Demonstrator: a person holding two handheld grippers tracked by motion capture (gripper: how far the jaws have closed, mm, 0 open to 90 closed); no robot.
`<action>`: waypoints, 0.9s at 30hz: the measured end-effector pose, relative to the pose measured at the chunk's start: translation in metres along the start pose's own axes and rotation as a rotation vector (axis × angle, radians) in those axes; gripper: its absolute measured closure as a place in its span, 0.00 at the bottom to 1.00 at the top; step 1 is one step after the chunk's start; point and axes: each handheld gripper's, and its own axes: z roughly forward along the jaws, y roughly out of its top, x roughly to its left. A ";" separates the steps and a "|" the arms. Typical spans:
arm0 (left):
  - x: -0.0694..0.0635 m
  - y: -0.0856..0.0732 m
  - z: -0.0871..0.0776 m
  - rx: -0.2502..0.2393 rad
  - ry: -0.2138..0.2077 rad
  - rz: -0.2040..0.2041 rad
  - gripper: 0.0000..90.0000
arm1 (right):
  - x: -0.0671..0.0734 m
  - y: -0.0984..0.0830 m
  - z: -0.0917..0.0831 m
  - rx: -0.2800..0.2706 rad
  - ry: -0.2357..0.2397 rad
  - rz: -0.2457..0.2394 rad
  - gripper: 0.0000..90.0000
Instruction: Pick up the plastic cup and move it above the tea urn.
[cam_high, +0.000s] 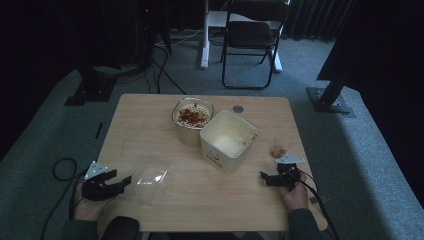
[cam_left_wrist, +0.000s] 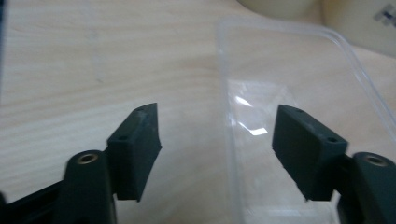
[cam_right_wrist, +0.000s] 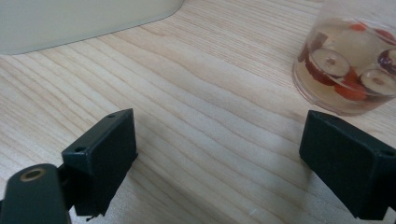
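A dim room with grey carpet, dark curtains round the edges, and a black folding chair (cam_high: 250, 35) standing beyond a pale wooden table (cam_high: 150, 115). Cables trail over the floor behind the table's far left corner.

The landmark is the cream square tub (cam_high: 228, 141) near the middle of the table, open at the top and pale inside. It carries a small dark label on its near left face, too small to read. Touching or just beside its far left corner sits a round white bowl (cam_high: 193, 118) holding something reddish; I cannot tell which. To the right of the tub, near the table's right edge, stands a small clear cup (cam_high: 282, 146); the right gripper view shows liquid in it with sliced red-rimmed pieces. To the near left of the tub lies a clear plastic container (cam_high: 150, 176), empty and open. A small round grey disc (cam_high: 238, 108) sits on the table beyond the tub.

The left gripper (cam_high: 122, 183), held in a hand at the table's near left corner, points toward the clear container, its jaws wide apart; its own view shows the container's rim lying between them. The right gripper (cam_high: 263, 178), held in a hand on the near right, lies just in front of the cup and points left toward the tub, jaws spread wide over bare wood, gripping nothing.
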 end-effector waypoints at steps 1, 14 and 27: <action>-0.001 -0.001 0.002 0.024 0.002 0.012 0.41 | 0.000 0.000 0.000 0.000 -0.001 0.001 0.12; -0.010 0.035 0.066 0.161 0.005 0.100 0.89 | 0.000 0.000 0.000 0.000 -0.001 0.002 0.12; -0.002 0.043 0.068 0.141 -0.032 0.060 0.67 | 0.000 0.000 0.000 0.000 -0.001 0.002 0.12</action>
